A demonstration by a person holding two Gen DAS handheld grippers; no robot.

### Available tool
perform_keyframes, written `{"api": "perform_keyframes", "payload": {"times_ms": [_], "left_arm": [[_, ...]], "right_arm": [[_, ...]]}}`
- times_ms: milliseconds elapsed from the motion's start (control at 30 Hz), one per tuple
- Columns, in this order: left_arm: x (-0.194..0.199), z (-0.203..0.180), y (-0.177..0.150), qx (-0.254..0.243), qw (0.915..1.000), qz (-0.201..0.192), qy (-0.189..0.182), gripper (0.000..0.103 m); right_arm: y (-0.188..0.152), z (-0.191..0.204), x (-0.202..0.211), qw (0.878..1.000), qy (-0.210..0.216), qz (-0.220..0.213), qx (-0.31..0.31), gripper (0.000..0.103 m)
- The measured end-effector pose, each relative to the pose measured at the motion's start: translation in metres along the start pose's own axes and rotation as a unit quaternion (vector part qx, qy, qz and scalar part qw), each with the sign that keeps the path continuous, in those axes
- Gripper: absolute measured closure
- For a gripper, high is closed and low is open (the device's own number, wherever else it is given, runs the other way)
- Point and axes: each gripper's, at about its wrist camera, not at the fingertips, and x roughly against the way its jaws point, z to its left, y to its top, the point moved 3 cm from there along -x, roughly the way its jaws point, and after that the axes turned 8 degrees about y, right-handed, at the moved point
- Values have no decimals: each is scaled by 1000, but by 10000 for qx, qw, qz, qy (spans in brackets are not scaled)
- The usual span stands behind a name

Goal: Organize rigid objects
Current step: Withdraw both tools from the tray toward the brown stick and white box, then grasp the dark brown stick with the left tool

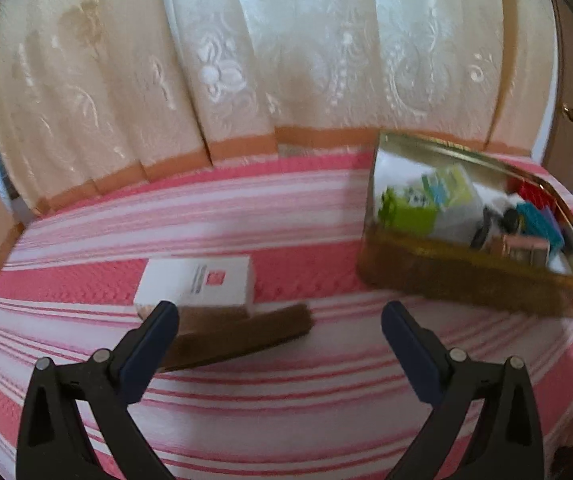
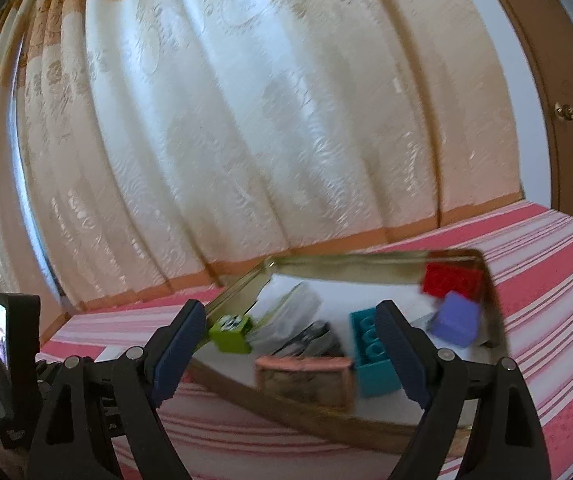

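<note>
On the pink and white striped cloth (image 1: 286, 208), in the left wrist view, a white box (image 1: 196, 282) lies on the near left. It rests partly on a flat brown lid (image 1: 242, 334) and touches it. The left gripper (image 1: 280, 312) is wide open and holds nothing. Its left finger sits in front of the near corner of the white box, but I cannot tell if they touch. Far to the right sits an open gold tin (image 1: 470, 284). It is well apart from the white box. Inside the tin are a green block (image 1: 408, 210), a blue block (image 1: 534, 216), a red block (image 1: 526, 190), a small brown case (image 1: 520, 250) and some white paper things that look blurry. Behind it all hangs a cream curtain (image 1: 246, 60) with flower shapes.

Over the same tin (image 2: 326, 420), in the right wrist view, the right gripper (image 2: 290, 312) is also wide open and holds nothing. The tin is just past its fingers. Near the front wall is the small brown case (image 2: 304, 380). Just right of it is the blue block (image 2: 372, 364), partly behind the right finger. The green block (image 2: 232, 334) is on the left side. In the far right corner is the red block (image 2: 452, 280), with a purple block (image 2: 456, 318) just in front of it. On the far left edge a small black device (image 2: 16, 360) with a lit screen stands up.
</note>
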Motion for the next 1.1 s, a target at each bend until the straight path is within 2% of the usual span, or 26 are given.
{"api": "perform_keyframes", "payload": {"times_ms": [133,400,433,467,533,633,767,833,933,1033,1100], "left_arm": [[-15,21,-5,-61,9991,306,-273,0],[-33,25,-5,-329,9960,663,-505,3],[-35,25,-6,-317,9953,733,-549,9],[-37,26,-6,-313,9952,764,-530,11],[-34,26,-7,-356,9961,713,-381,23],[-26,23,-11,-500,9960,627,-390,37],[-20,21,-15,-555,9958,585,-435,48],[-18,20,-16,-570,9951,593,-552,63],[-15,24,-16,-493,9945,644,-666,69],[-12,30,-19,-296,9886,920,-1152,69],[-13,31,-19,-276,9896,904,-1088,68]], "right_arm": [[-5,12,-8,9998,117,184,13,15],[-10,24,-17,9989,258,390,79,15],[-10,25,-17,9988,261,396,93,15],[-10,25,-18,9988,266,404,110,15],[-10,27,-18,9987,275,409,138,15],[-10,29,-17,9986,296,403,194,15],[-10,32,-18,9981,312,448,288,15],[-11,34,-19,9979,306,476,314,15],[-11,35,-20,9977,288,501,345,15],[-11,35,-20,9978,274,485,349,15],[-11,35,-20,9976,289,512,361,15]]}}
